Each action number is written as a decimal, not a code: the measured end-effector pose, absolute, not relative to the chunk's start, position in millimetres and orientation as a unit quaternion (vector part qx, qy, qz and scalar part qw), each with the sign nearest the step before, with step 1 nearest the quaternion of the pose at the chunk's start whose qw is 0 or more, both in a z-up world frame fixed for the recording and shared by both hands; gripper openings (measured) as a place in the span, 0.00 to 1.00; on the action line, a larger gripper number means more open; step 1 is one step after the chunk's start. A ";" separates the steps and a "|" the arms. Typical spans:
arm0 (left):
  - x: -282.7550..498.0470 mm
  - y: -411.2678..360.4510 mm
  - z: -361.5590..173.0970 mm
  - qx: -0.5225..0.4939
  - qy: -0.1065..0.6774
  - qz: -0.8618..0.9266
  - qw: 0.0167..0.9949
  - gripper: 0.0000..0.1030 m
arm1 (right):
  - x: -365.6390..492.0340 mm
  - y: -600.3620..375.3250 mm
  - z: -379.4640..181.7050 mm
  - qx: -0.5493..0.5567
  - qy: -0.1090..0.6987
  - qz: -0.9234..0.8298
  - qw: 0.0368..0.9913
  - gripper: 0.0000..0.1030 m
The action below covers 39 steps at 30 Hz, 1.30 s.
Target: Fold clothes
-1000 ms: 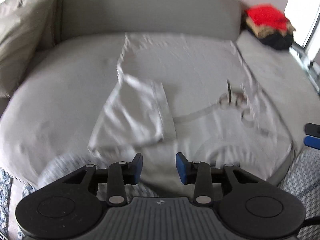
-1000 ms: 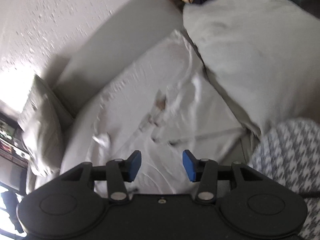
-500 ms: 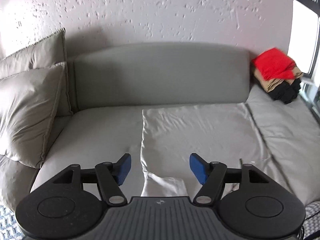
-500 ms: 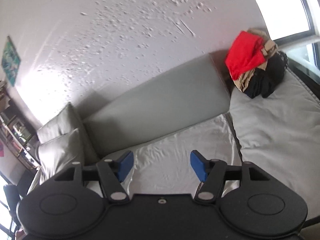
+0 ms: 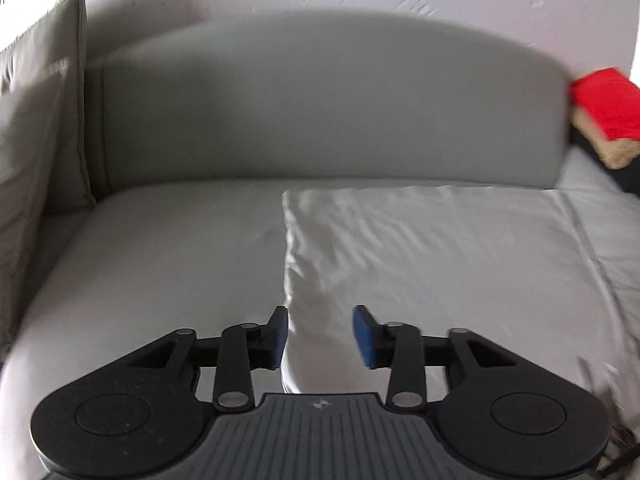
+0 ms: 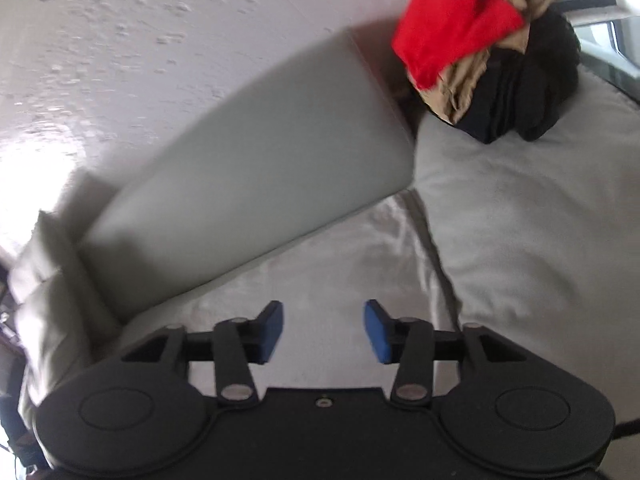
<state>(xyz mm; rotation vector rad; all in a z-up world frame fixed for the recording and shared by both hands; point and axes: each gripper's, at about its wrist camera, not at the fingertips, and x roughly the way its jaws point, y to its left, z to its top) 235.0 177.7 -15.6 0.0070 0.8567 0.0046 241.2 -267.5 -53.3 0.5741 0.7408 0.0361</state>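
left wrist view: left claw (image 5: 319,334) has its blue pads apart with nothing between them. compared with half a second ago the gap is a little narrower, and the camera has dipped slightly after its big upward swing from a second ago; frame is motion-blurred. the pale garment (image 5: 420,248) lies spread on the sofa seat (image 5: 160,264), filling the area from 6 o'clock out toward 3 o'clock, its left edge running up from just above the claw. a second ago a folded-over flap was visible on its left part; now only the near end of that fold shows between the pads, so i cannot tell its shape. cushion (image 5: 36,128) at 9 o'clock, backrest (image 5: 320,96) at 12, clothes pile (image 5: 604,120) at 3.

right wrist view: right claw (image 6: 323,330) also spread, empty, hanging over the far part of the same garment (image 6: 320,280). the view has tipped back down and rightward since half a second ago; the pile, red piece (image 6: 452,20) on top, sits at 1 o'clock, larger than before. seat cushion (image 6: 528,220) at 3 o'clock.

judgement: both claws let go and lifted away after one fold; garment stays on the sofa, part folded. likely they are repositioning for the next fold.
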 end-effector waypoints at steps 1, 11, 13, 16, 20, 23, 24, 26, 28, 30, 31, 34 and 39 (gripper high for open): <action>249.4 183.7 -27.4 -0.008 0.425 0.006 0.905 0.39 | 252.5 -270.1 -62.4 0.272 0.358 0.011 0.893 0.46; 351.0 238.2 -87.4 -0.121 0.439 -0.009 0.890 0.39 | 347.5 -322.9 -147.8 0.328 0.371 -0.041 0.868 0.46; 364.4 238.9 -83.8 -0.122 0.430 -0.024 0.894 0.39 | 361.4 -328.4 -154.4 0.338 0.366 -0.037 0.866 0.43; 386.2 232.1 -81.2 -0.110 0.432 -0.036 0.894 0.36 | 382.9 -334.1 -161.6 0.356 0.358 -0.022 0.863 0.37; 410.3 224.0 -80.9 -0.109 0.433 -0.037 0.894 0.21 | 411.8 -338.0 -170.0 0.367 0.360 -0.007 0.858 0.29; 423.4 219.5 -81.3 -0.110 0.432 -0.034 0.894 0.19 | 424.3 -333.2 -173.4 0.347 0.375 -0.004 0.860 0.24; 425.3 216.9 -80.9 -0.106 0.430 -0.031 0.896 0.19 | 425.2 -331.0 -173.5 0.337 0.376 -0.005 0.863 0.22; 427.4 211.0 -79.4 -0.094 0.423 -0.025 0.901 0.12 | 427.2 -326.8 -173.8 0.319 0.378 -0.007 0.869 0.14; 424.7 206.5 -76.8 -0.083 0.419 -0.018 0.904 0.03 | 427.6 -322.7 -173.4 0.302 0.377 -0.009 0.875 0.09; 421.1 202.1 -74.1 -0.072 0.415 -0.010 0.907 0.03 | 421.4 -319.1 -170.0 0.297 0.366 -0.014 0.882 0.08; 419.3 200.0 -72.7 -0.067 0.413 -0.007 0.908 0.03 | 418.8 -317.6 -168.5 0.294 0.363 -0.018 0.884 0.08; 414.0 193.5 -68.5 -0.051 0.406 0.005 0.912 0.04 | 416.1 -313.6 -167.6 0.283 0.368 -0.027 0.885 0.15; 417.7 192.7 -71.9 -0.056 0.426 0.001 0.903 0.10 | 417.4 -305.5 -171.6 0.259 0.385 -0.022 0.886 0.27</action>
